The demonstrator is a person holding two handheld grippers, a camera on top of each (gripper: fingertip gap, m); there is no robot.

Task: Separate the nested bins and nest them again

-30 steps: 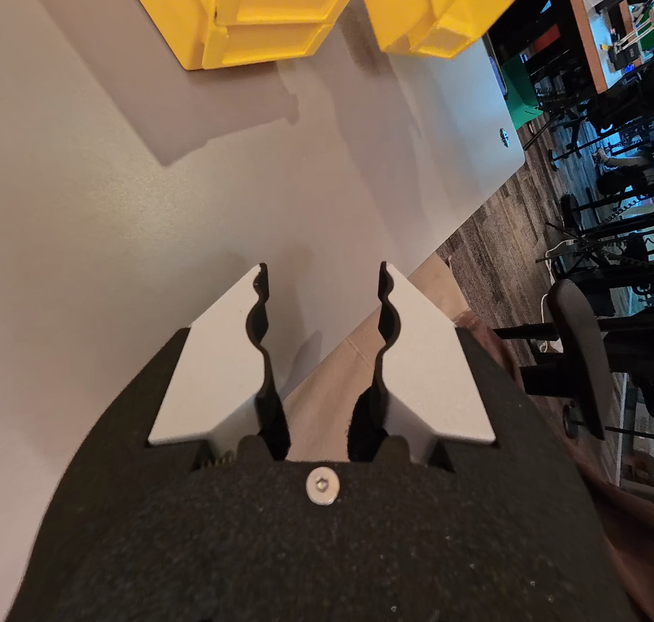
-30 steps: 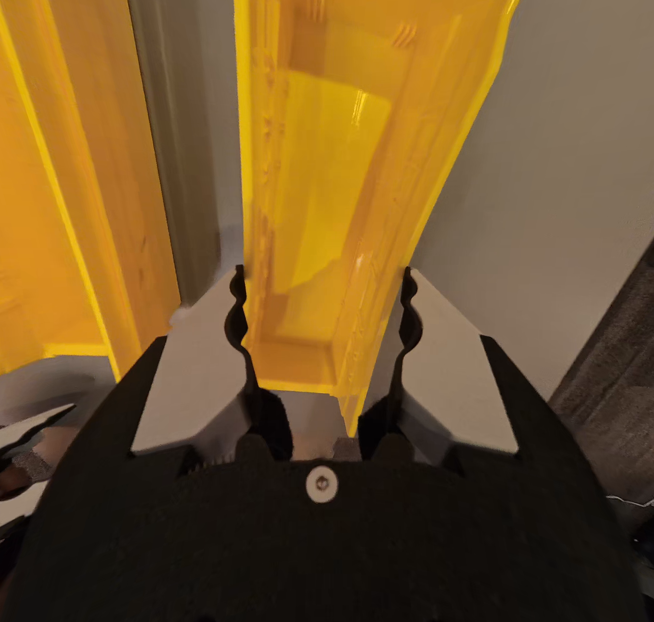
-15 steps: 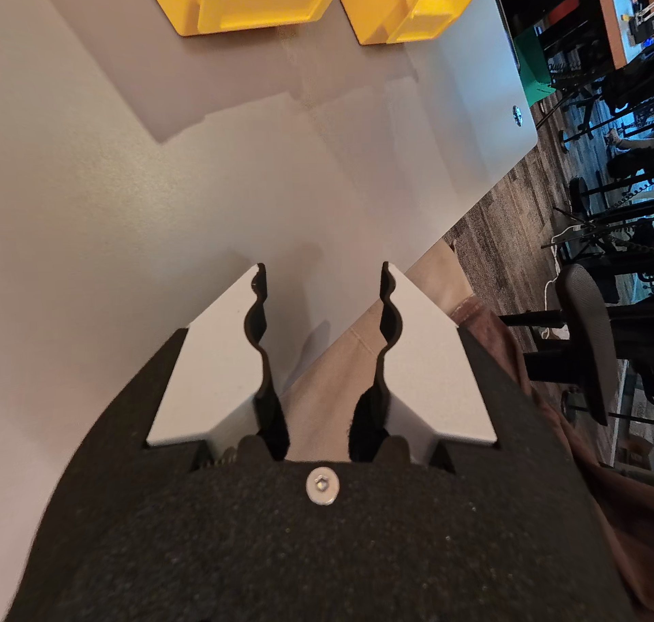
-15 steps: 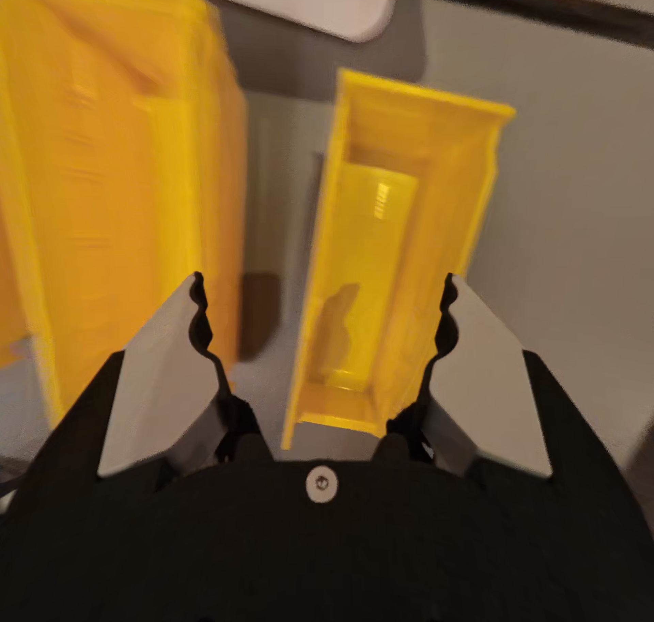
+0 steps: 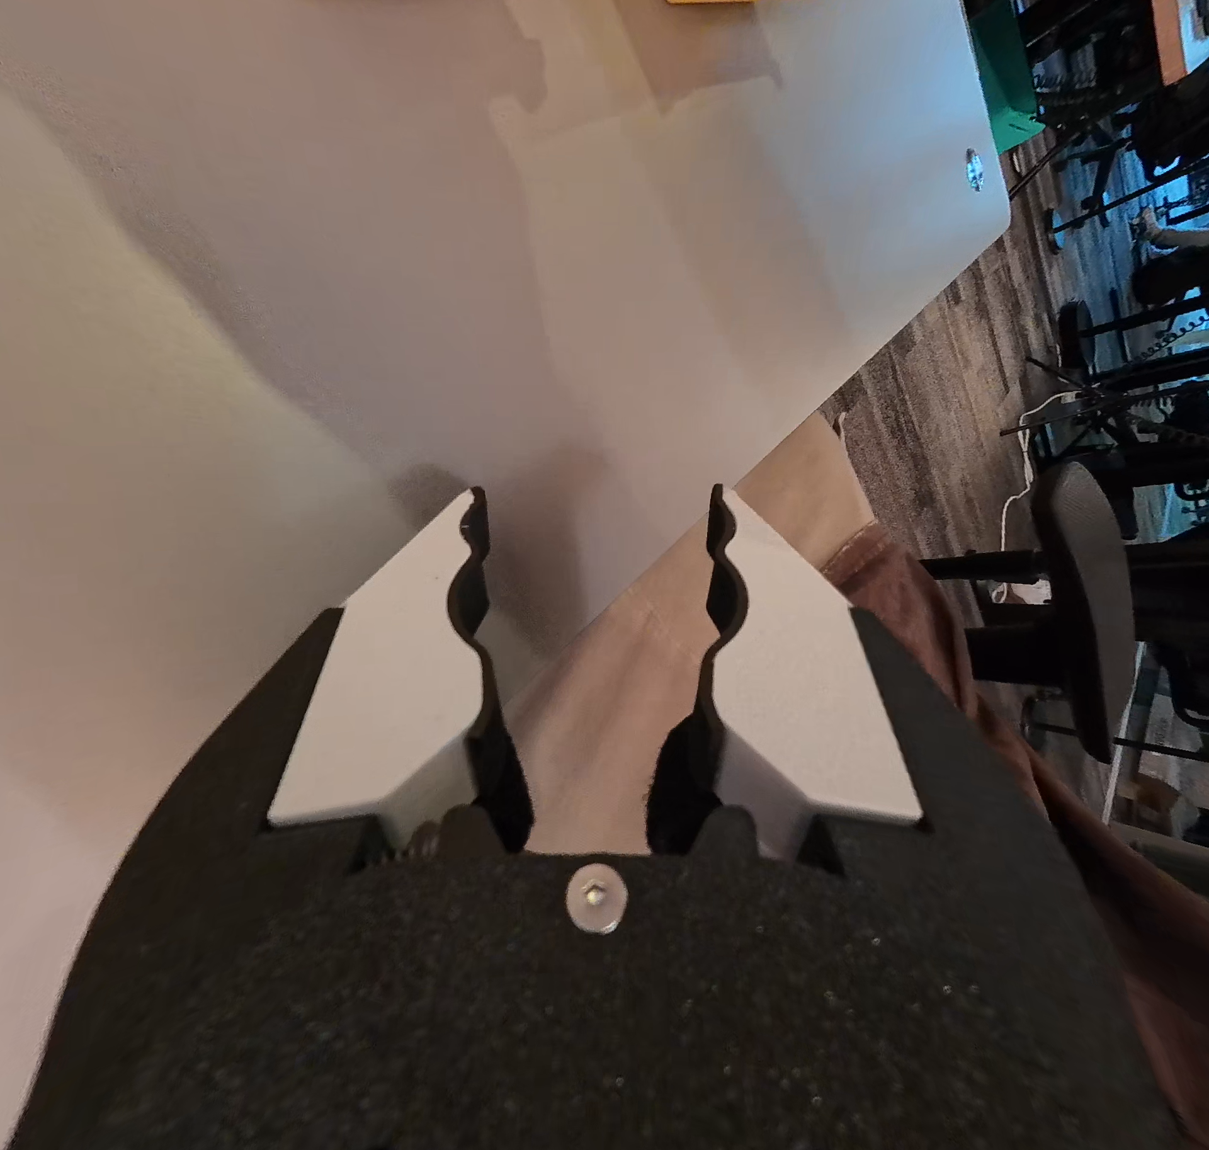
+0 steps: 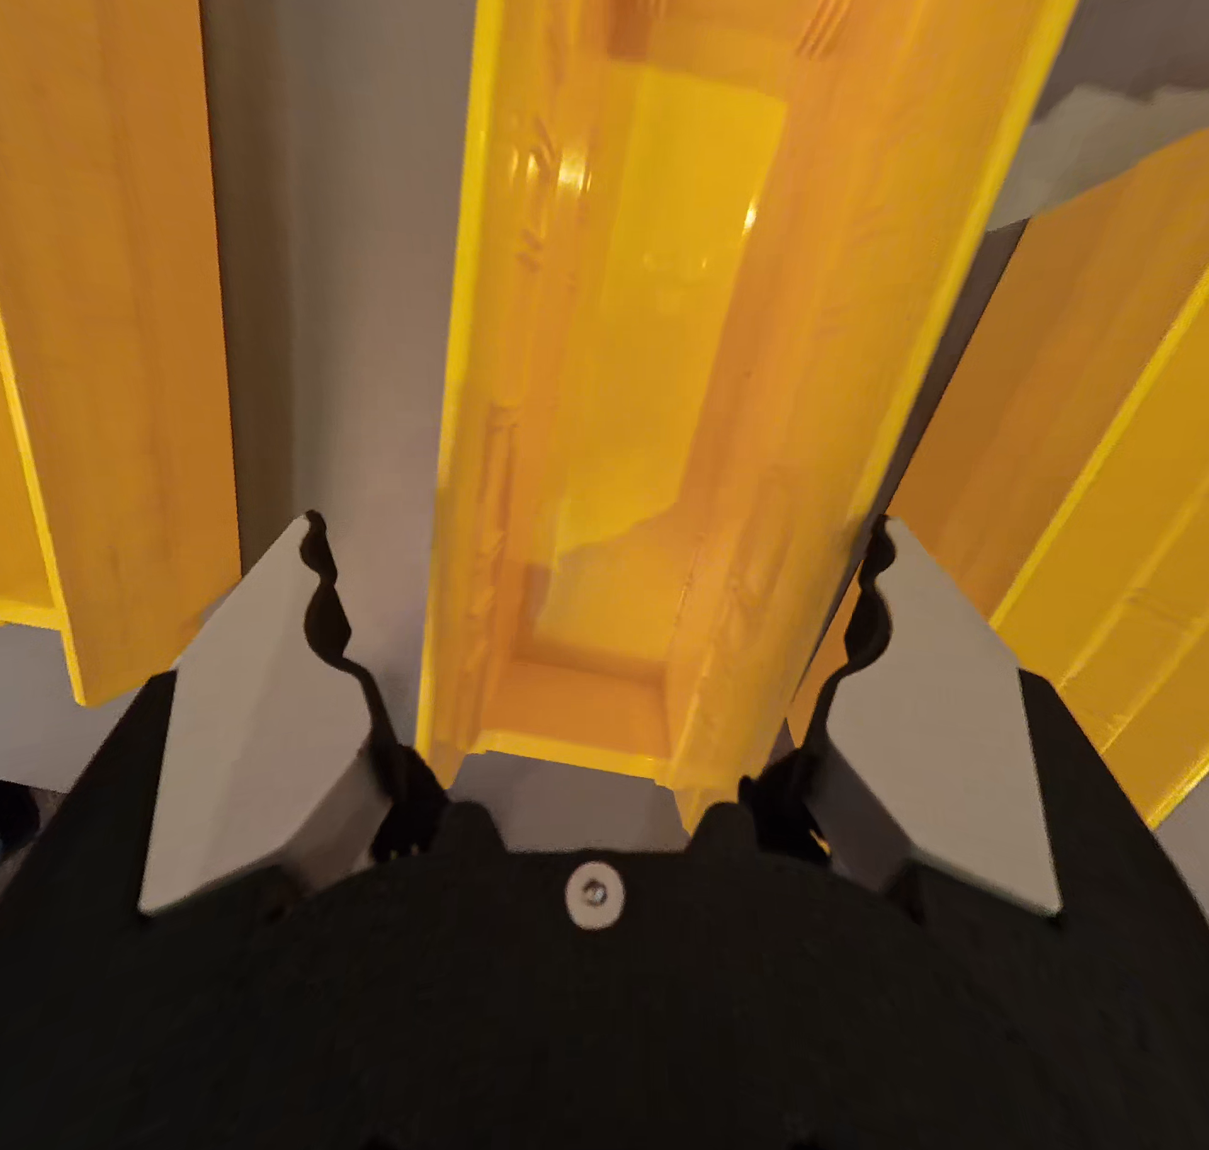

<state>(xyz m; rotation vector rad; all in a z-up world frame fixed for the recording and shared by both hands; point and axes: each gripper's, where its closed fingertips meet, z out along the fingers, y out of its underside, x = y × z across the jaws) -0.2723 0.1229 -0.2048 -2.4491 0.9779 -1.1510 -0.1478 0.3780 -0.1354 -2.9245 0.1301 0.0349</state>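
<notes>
My right gripper, fingers spread wider than a second ago, now straddles the narrow yellow plastic bin on the grey tabletop, so re-gripping looks next; beside it, two more yellow bins. My left gripper, fingers parted and empty, has backed away.

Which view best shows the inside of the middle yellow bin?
The right wrist view: the middle yellow bin lies open between the right gripper's spread fingers, floor and walls visible. The left wrist view catches only yellow bin edges at its top.
</notes>
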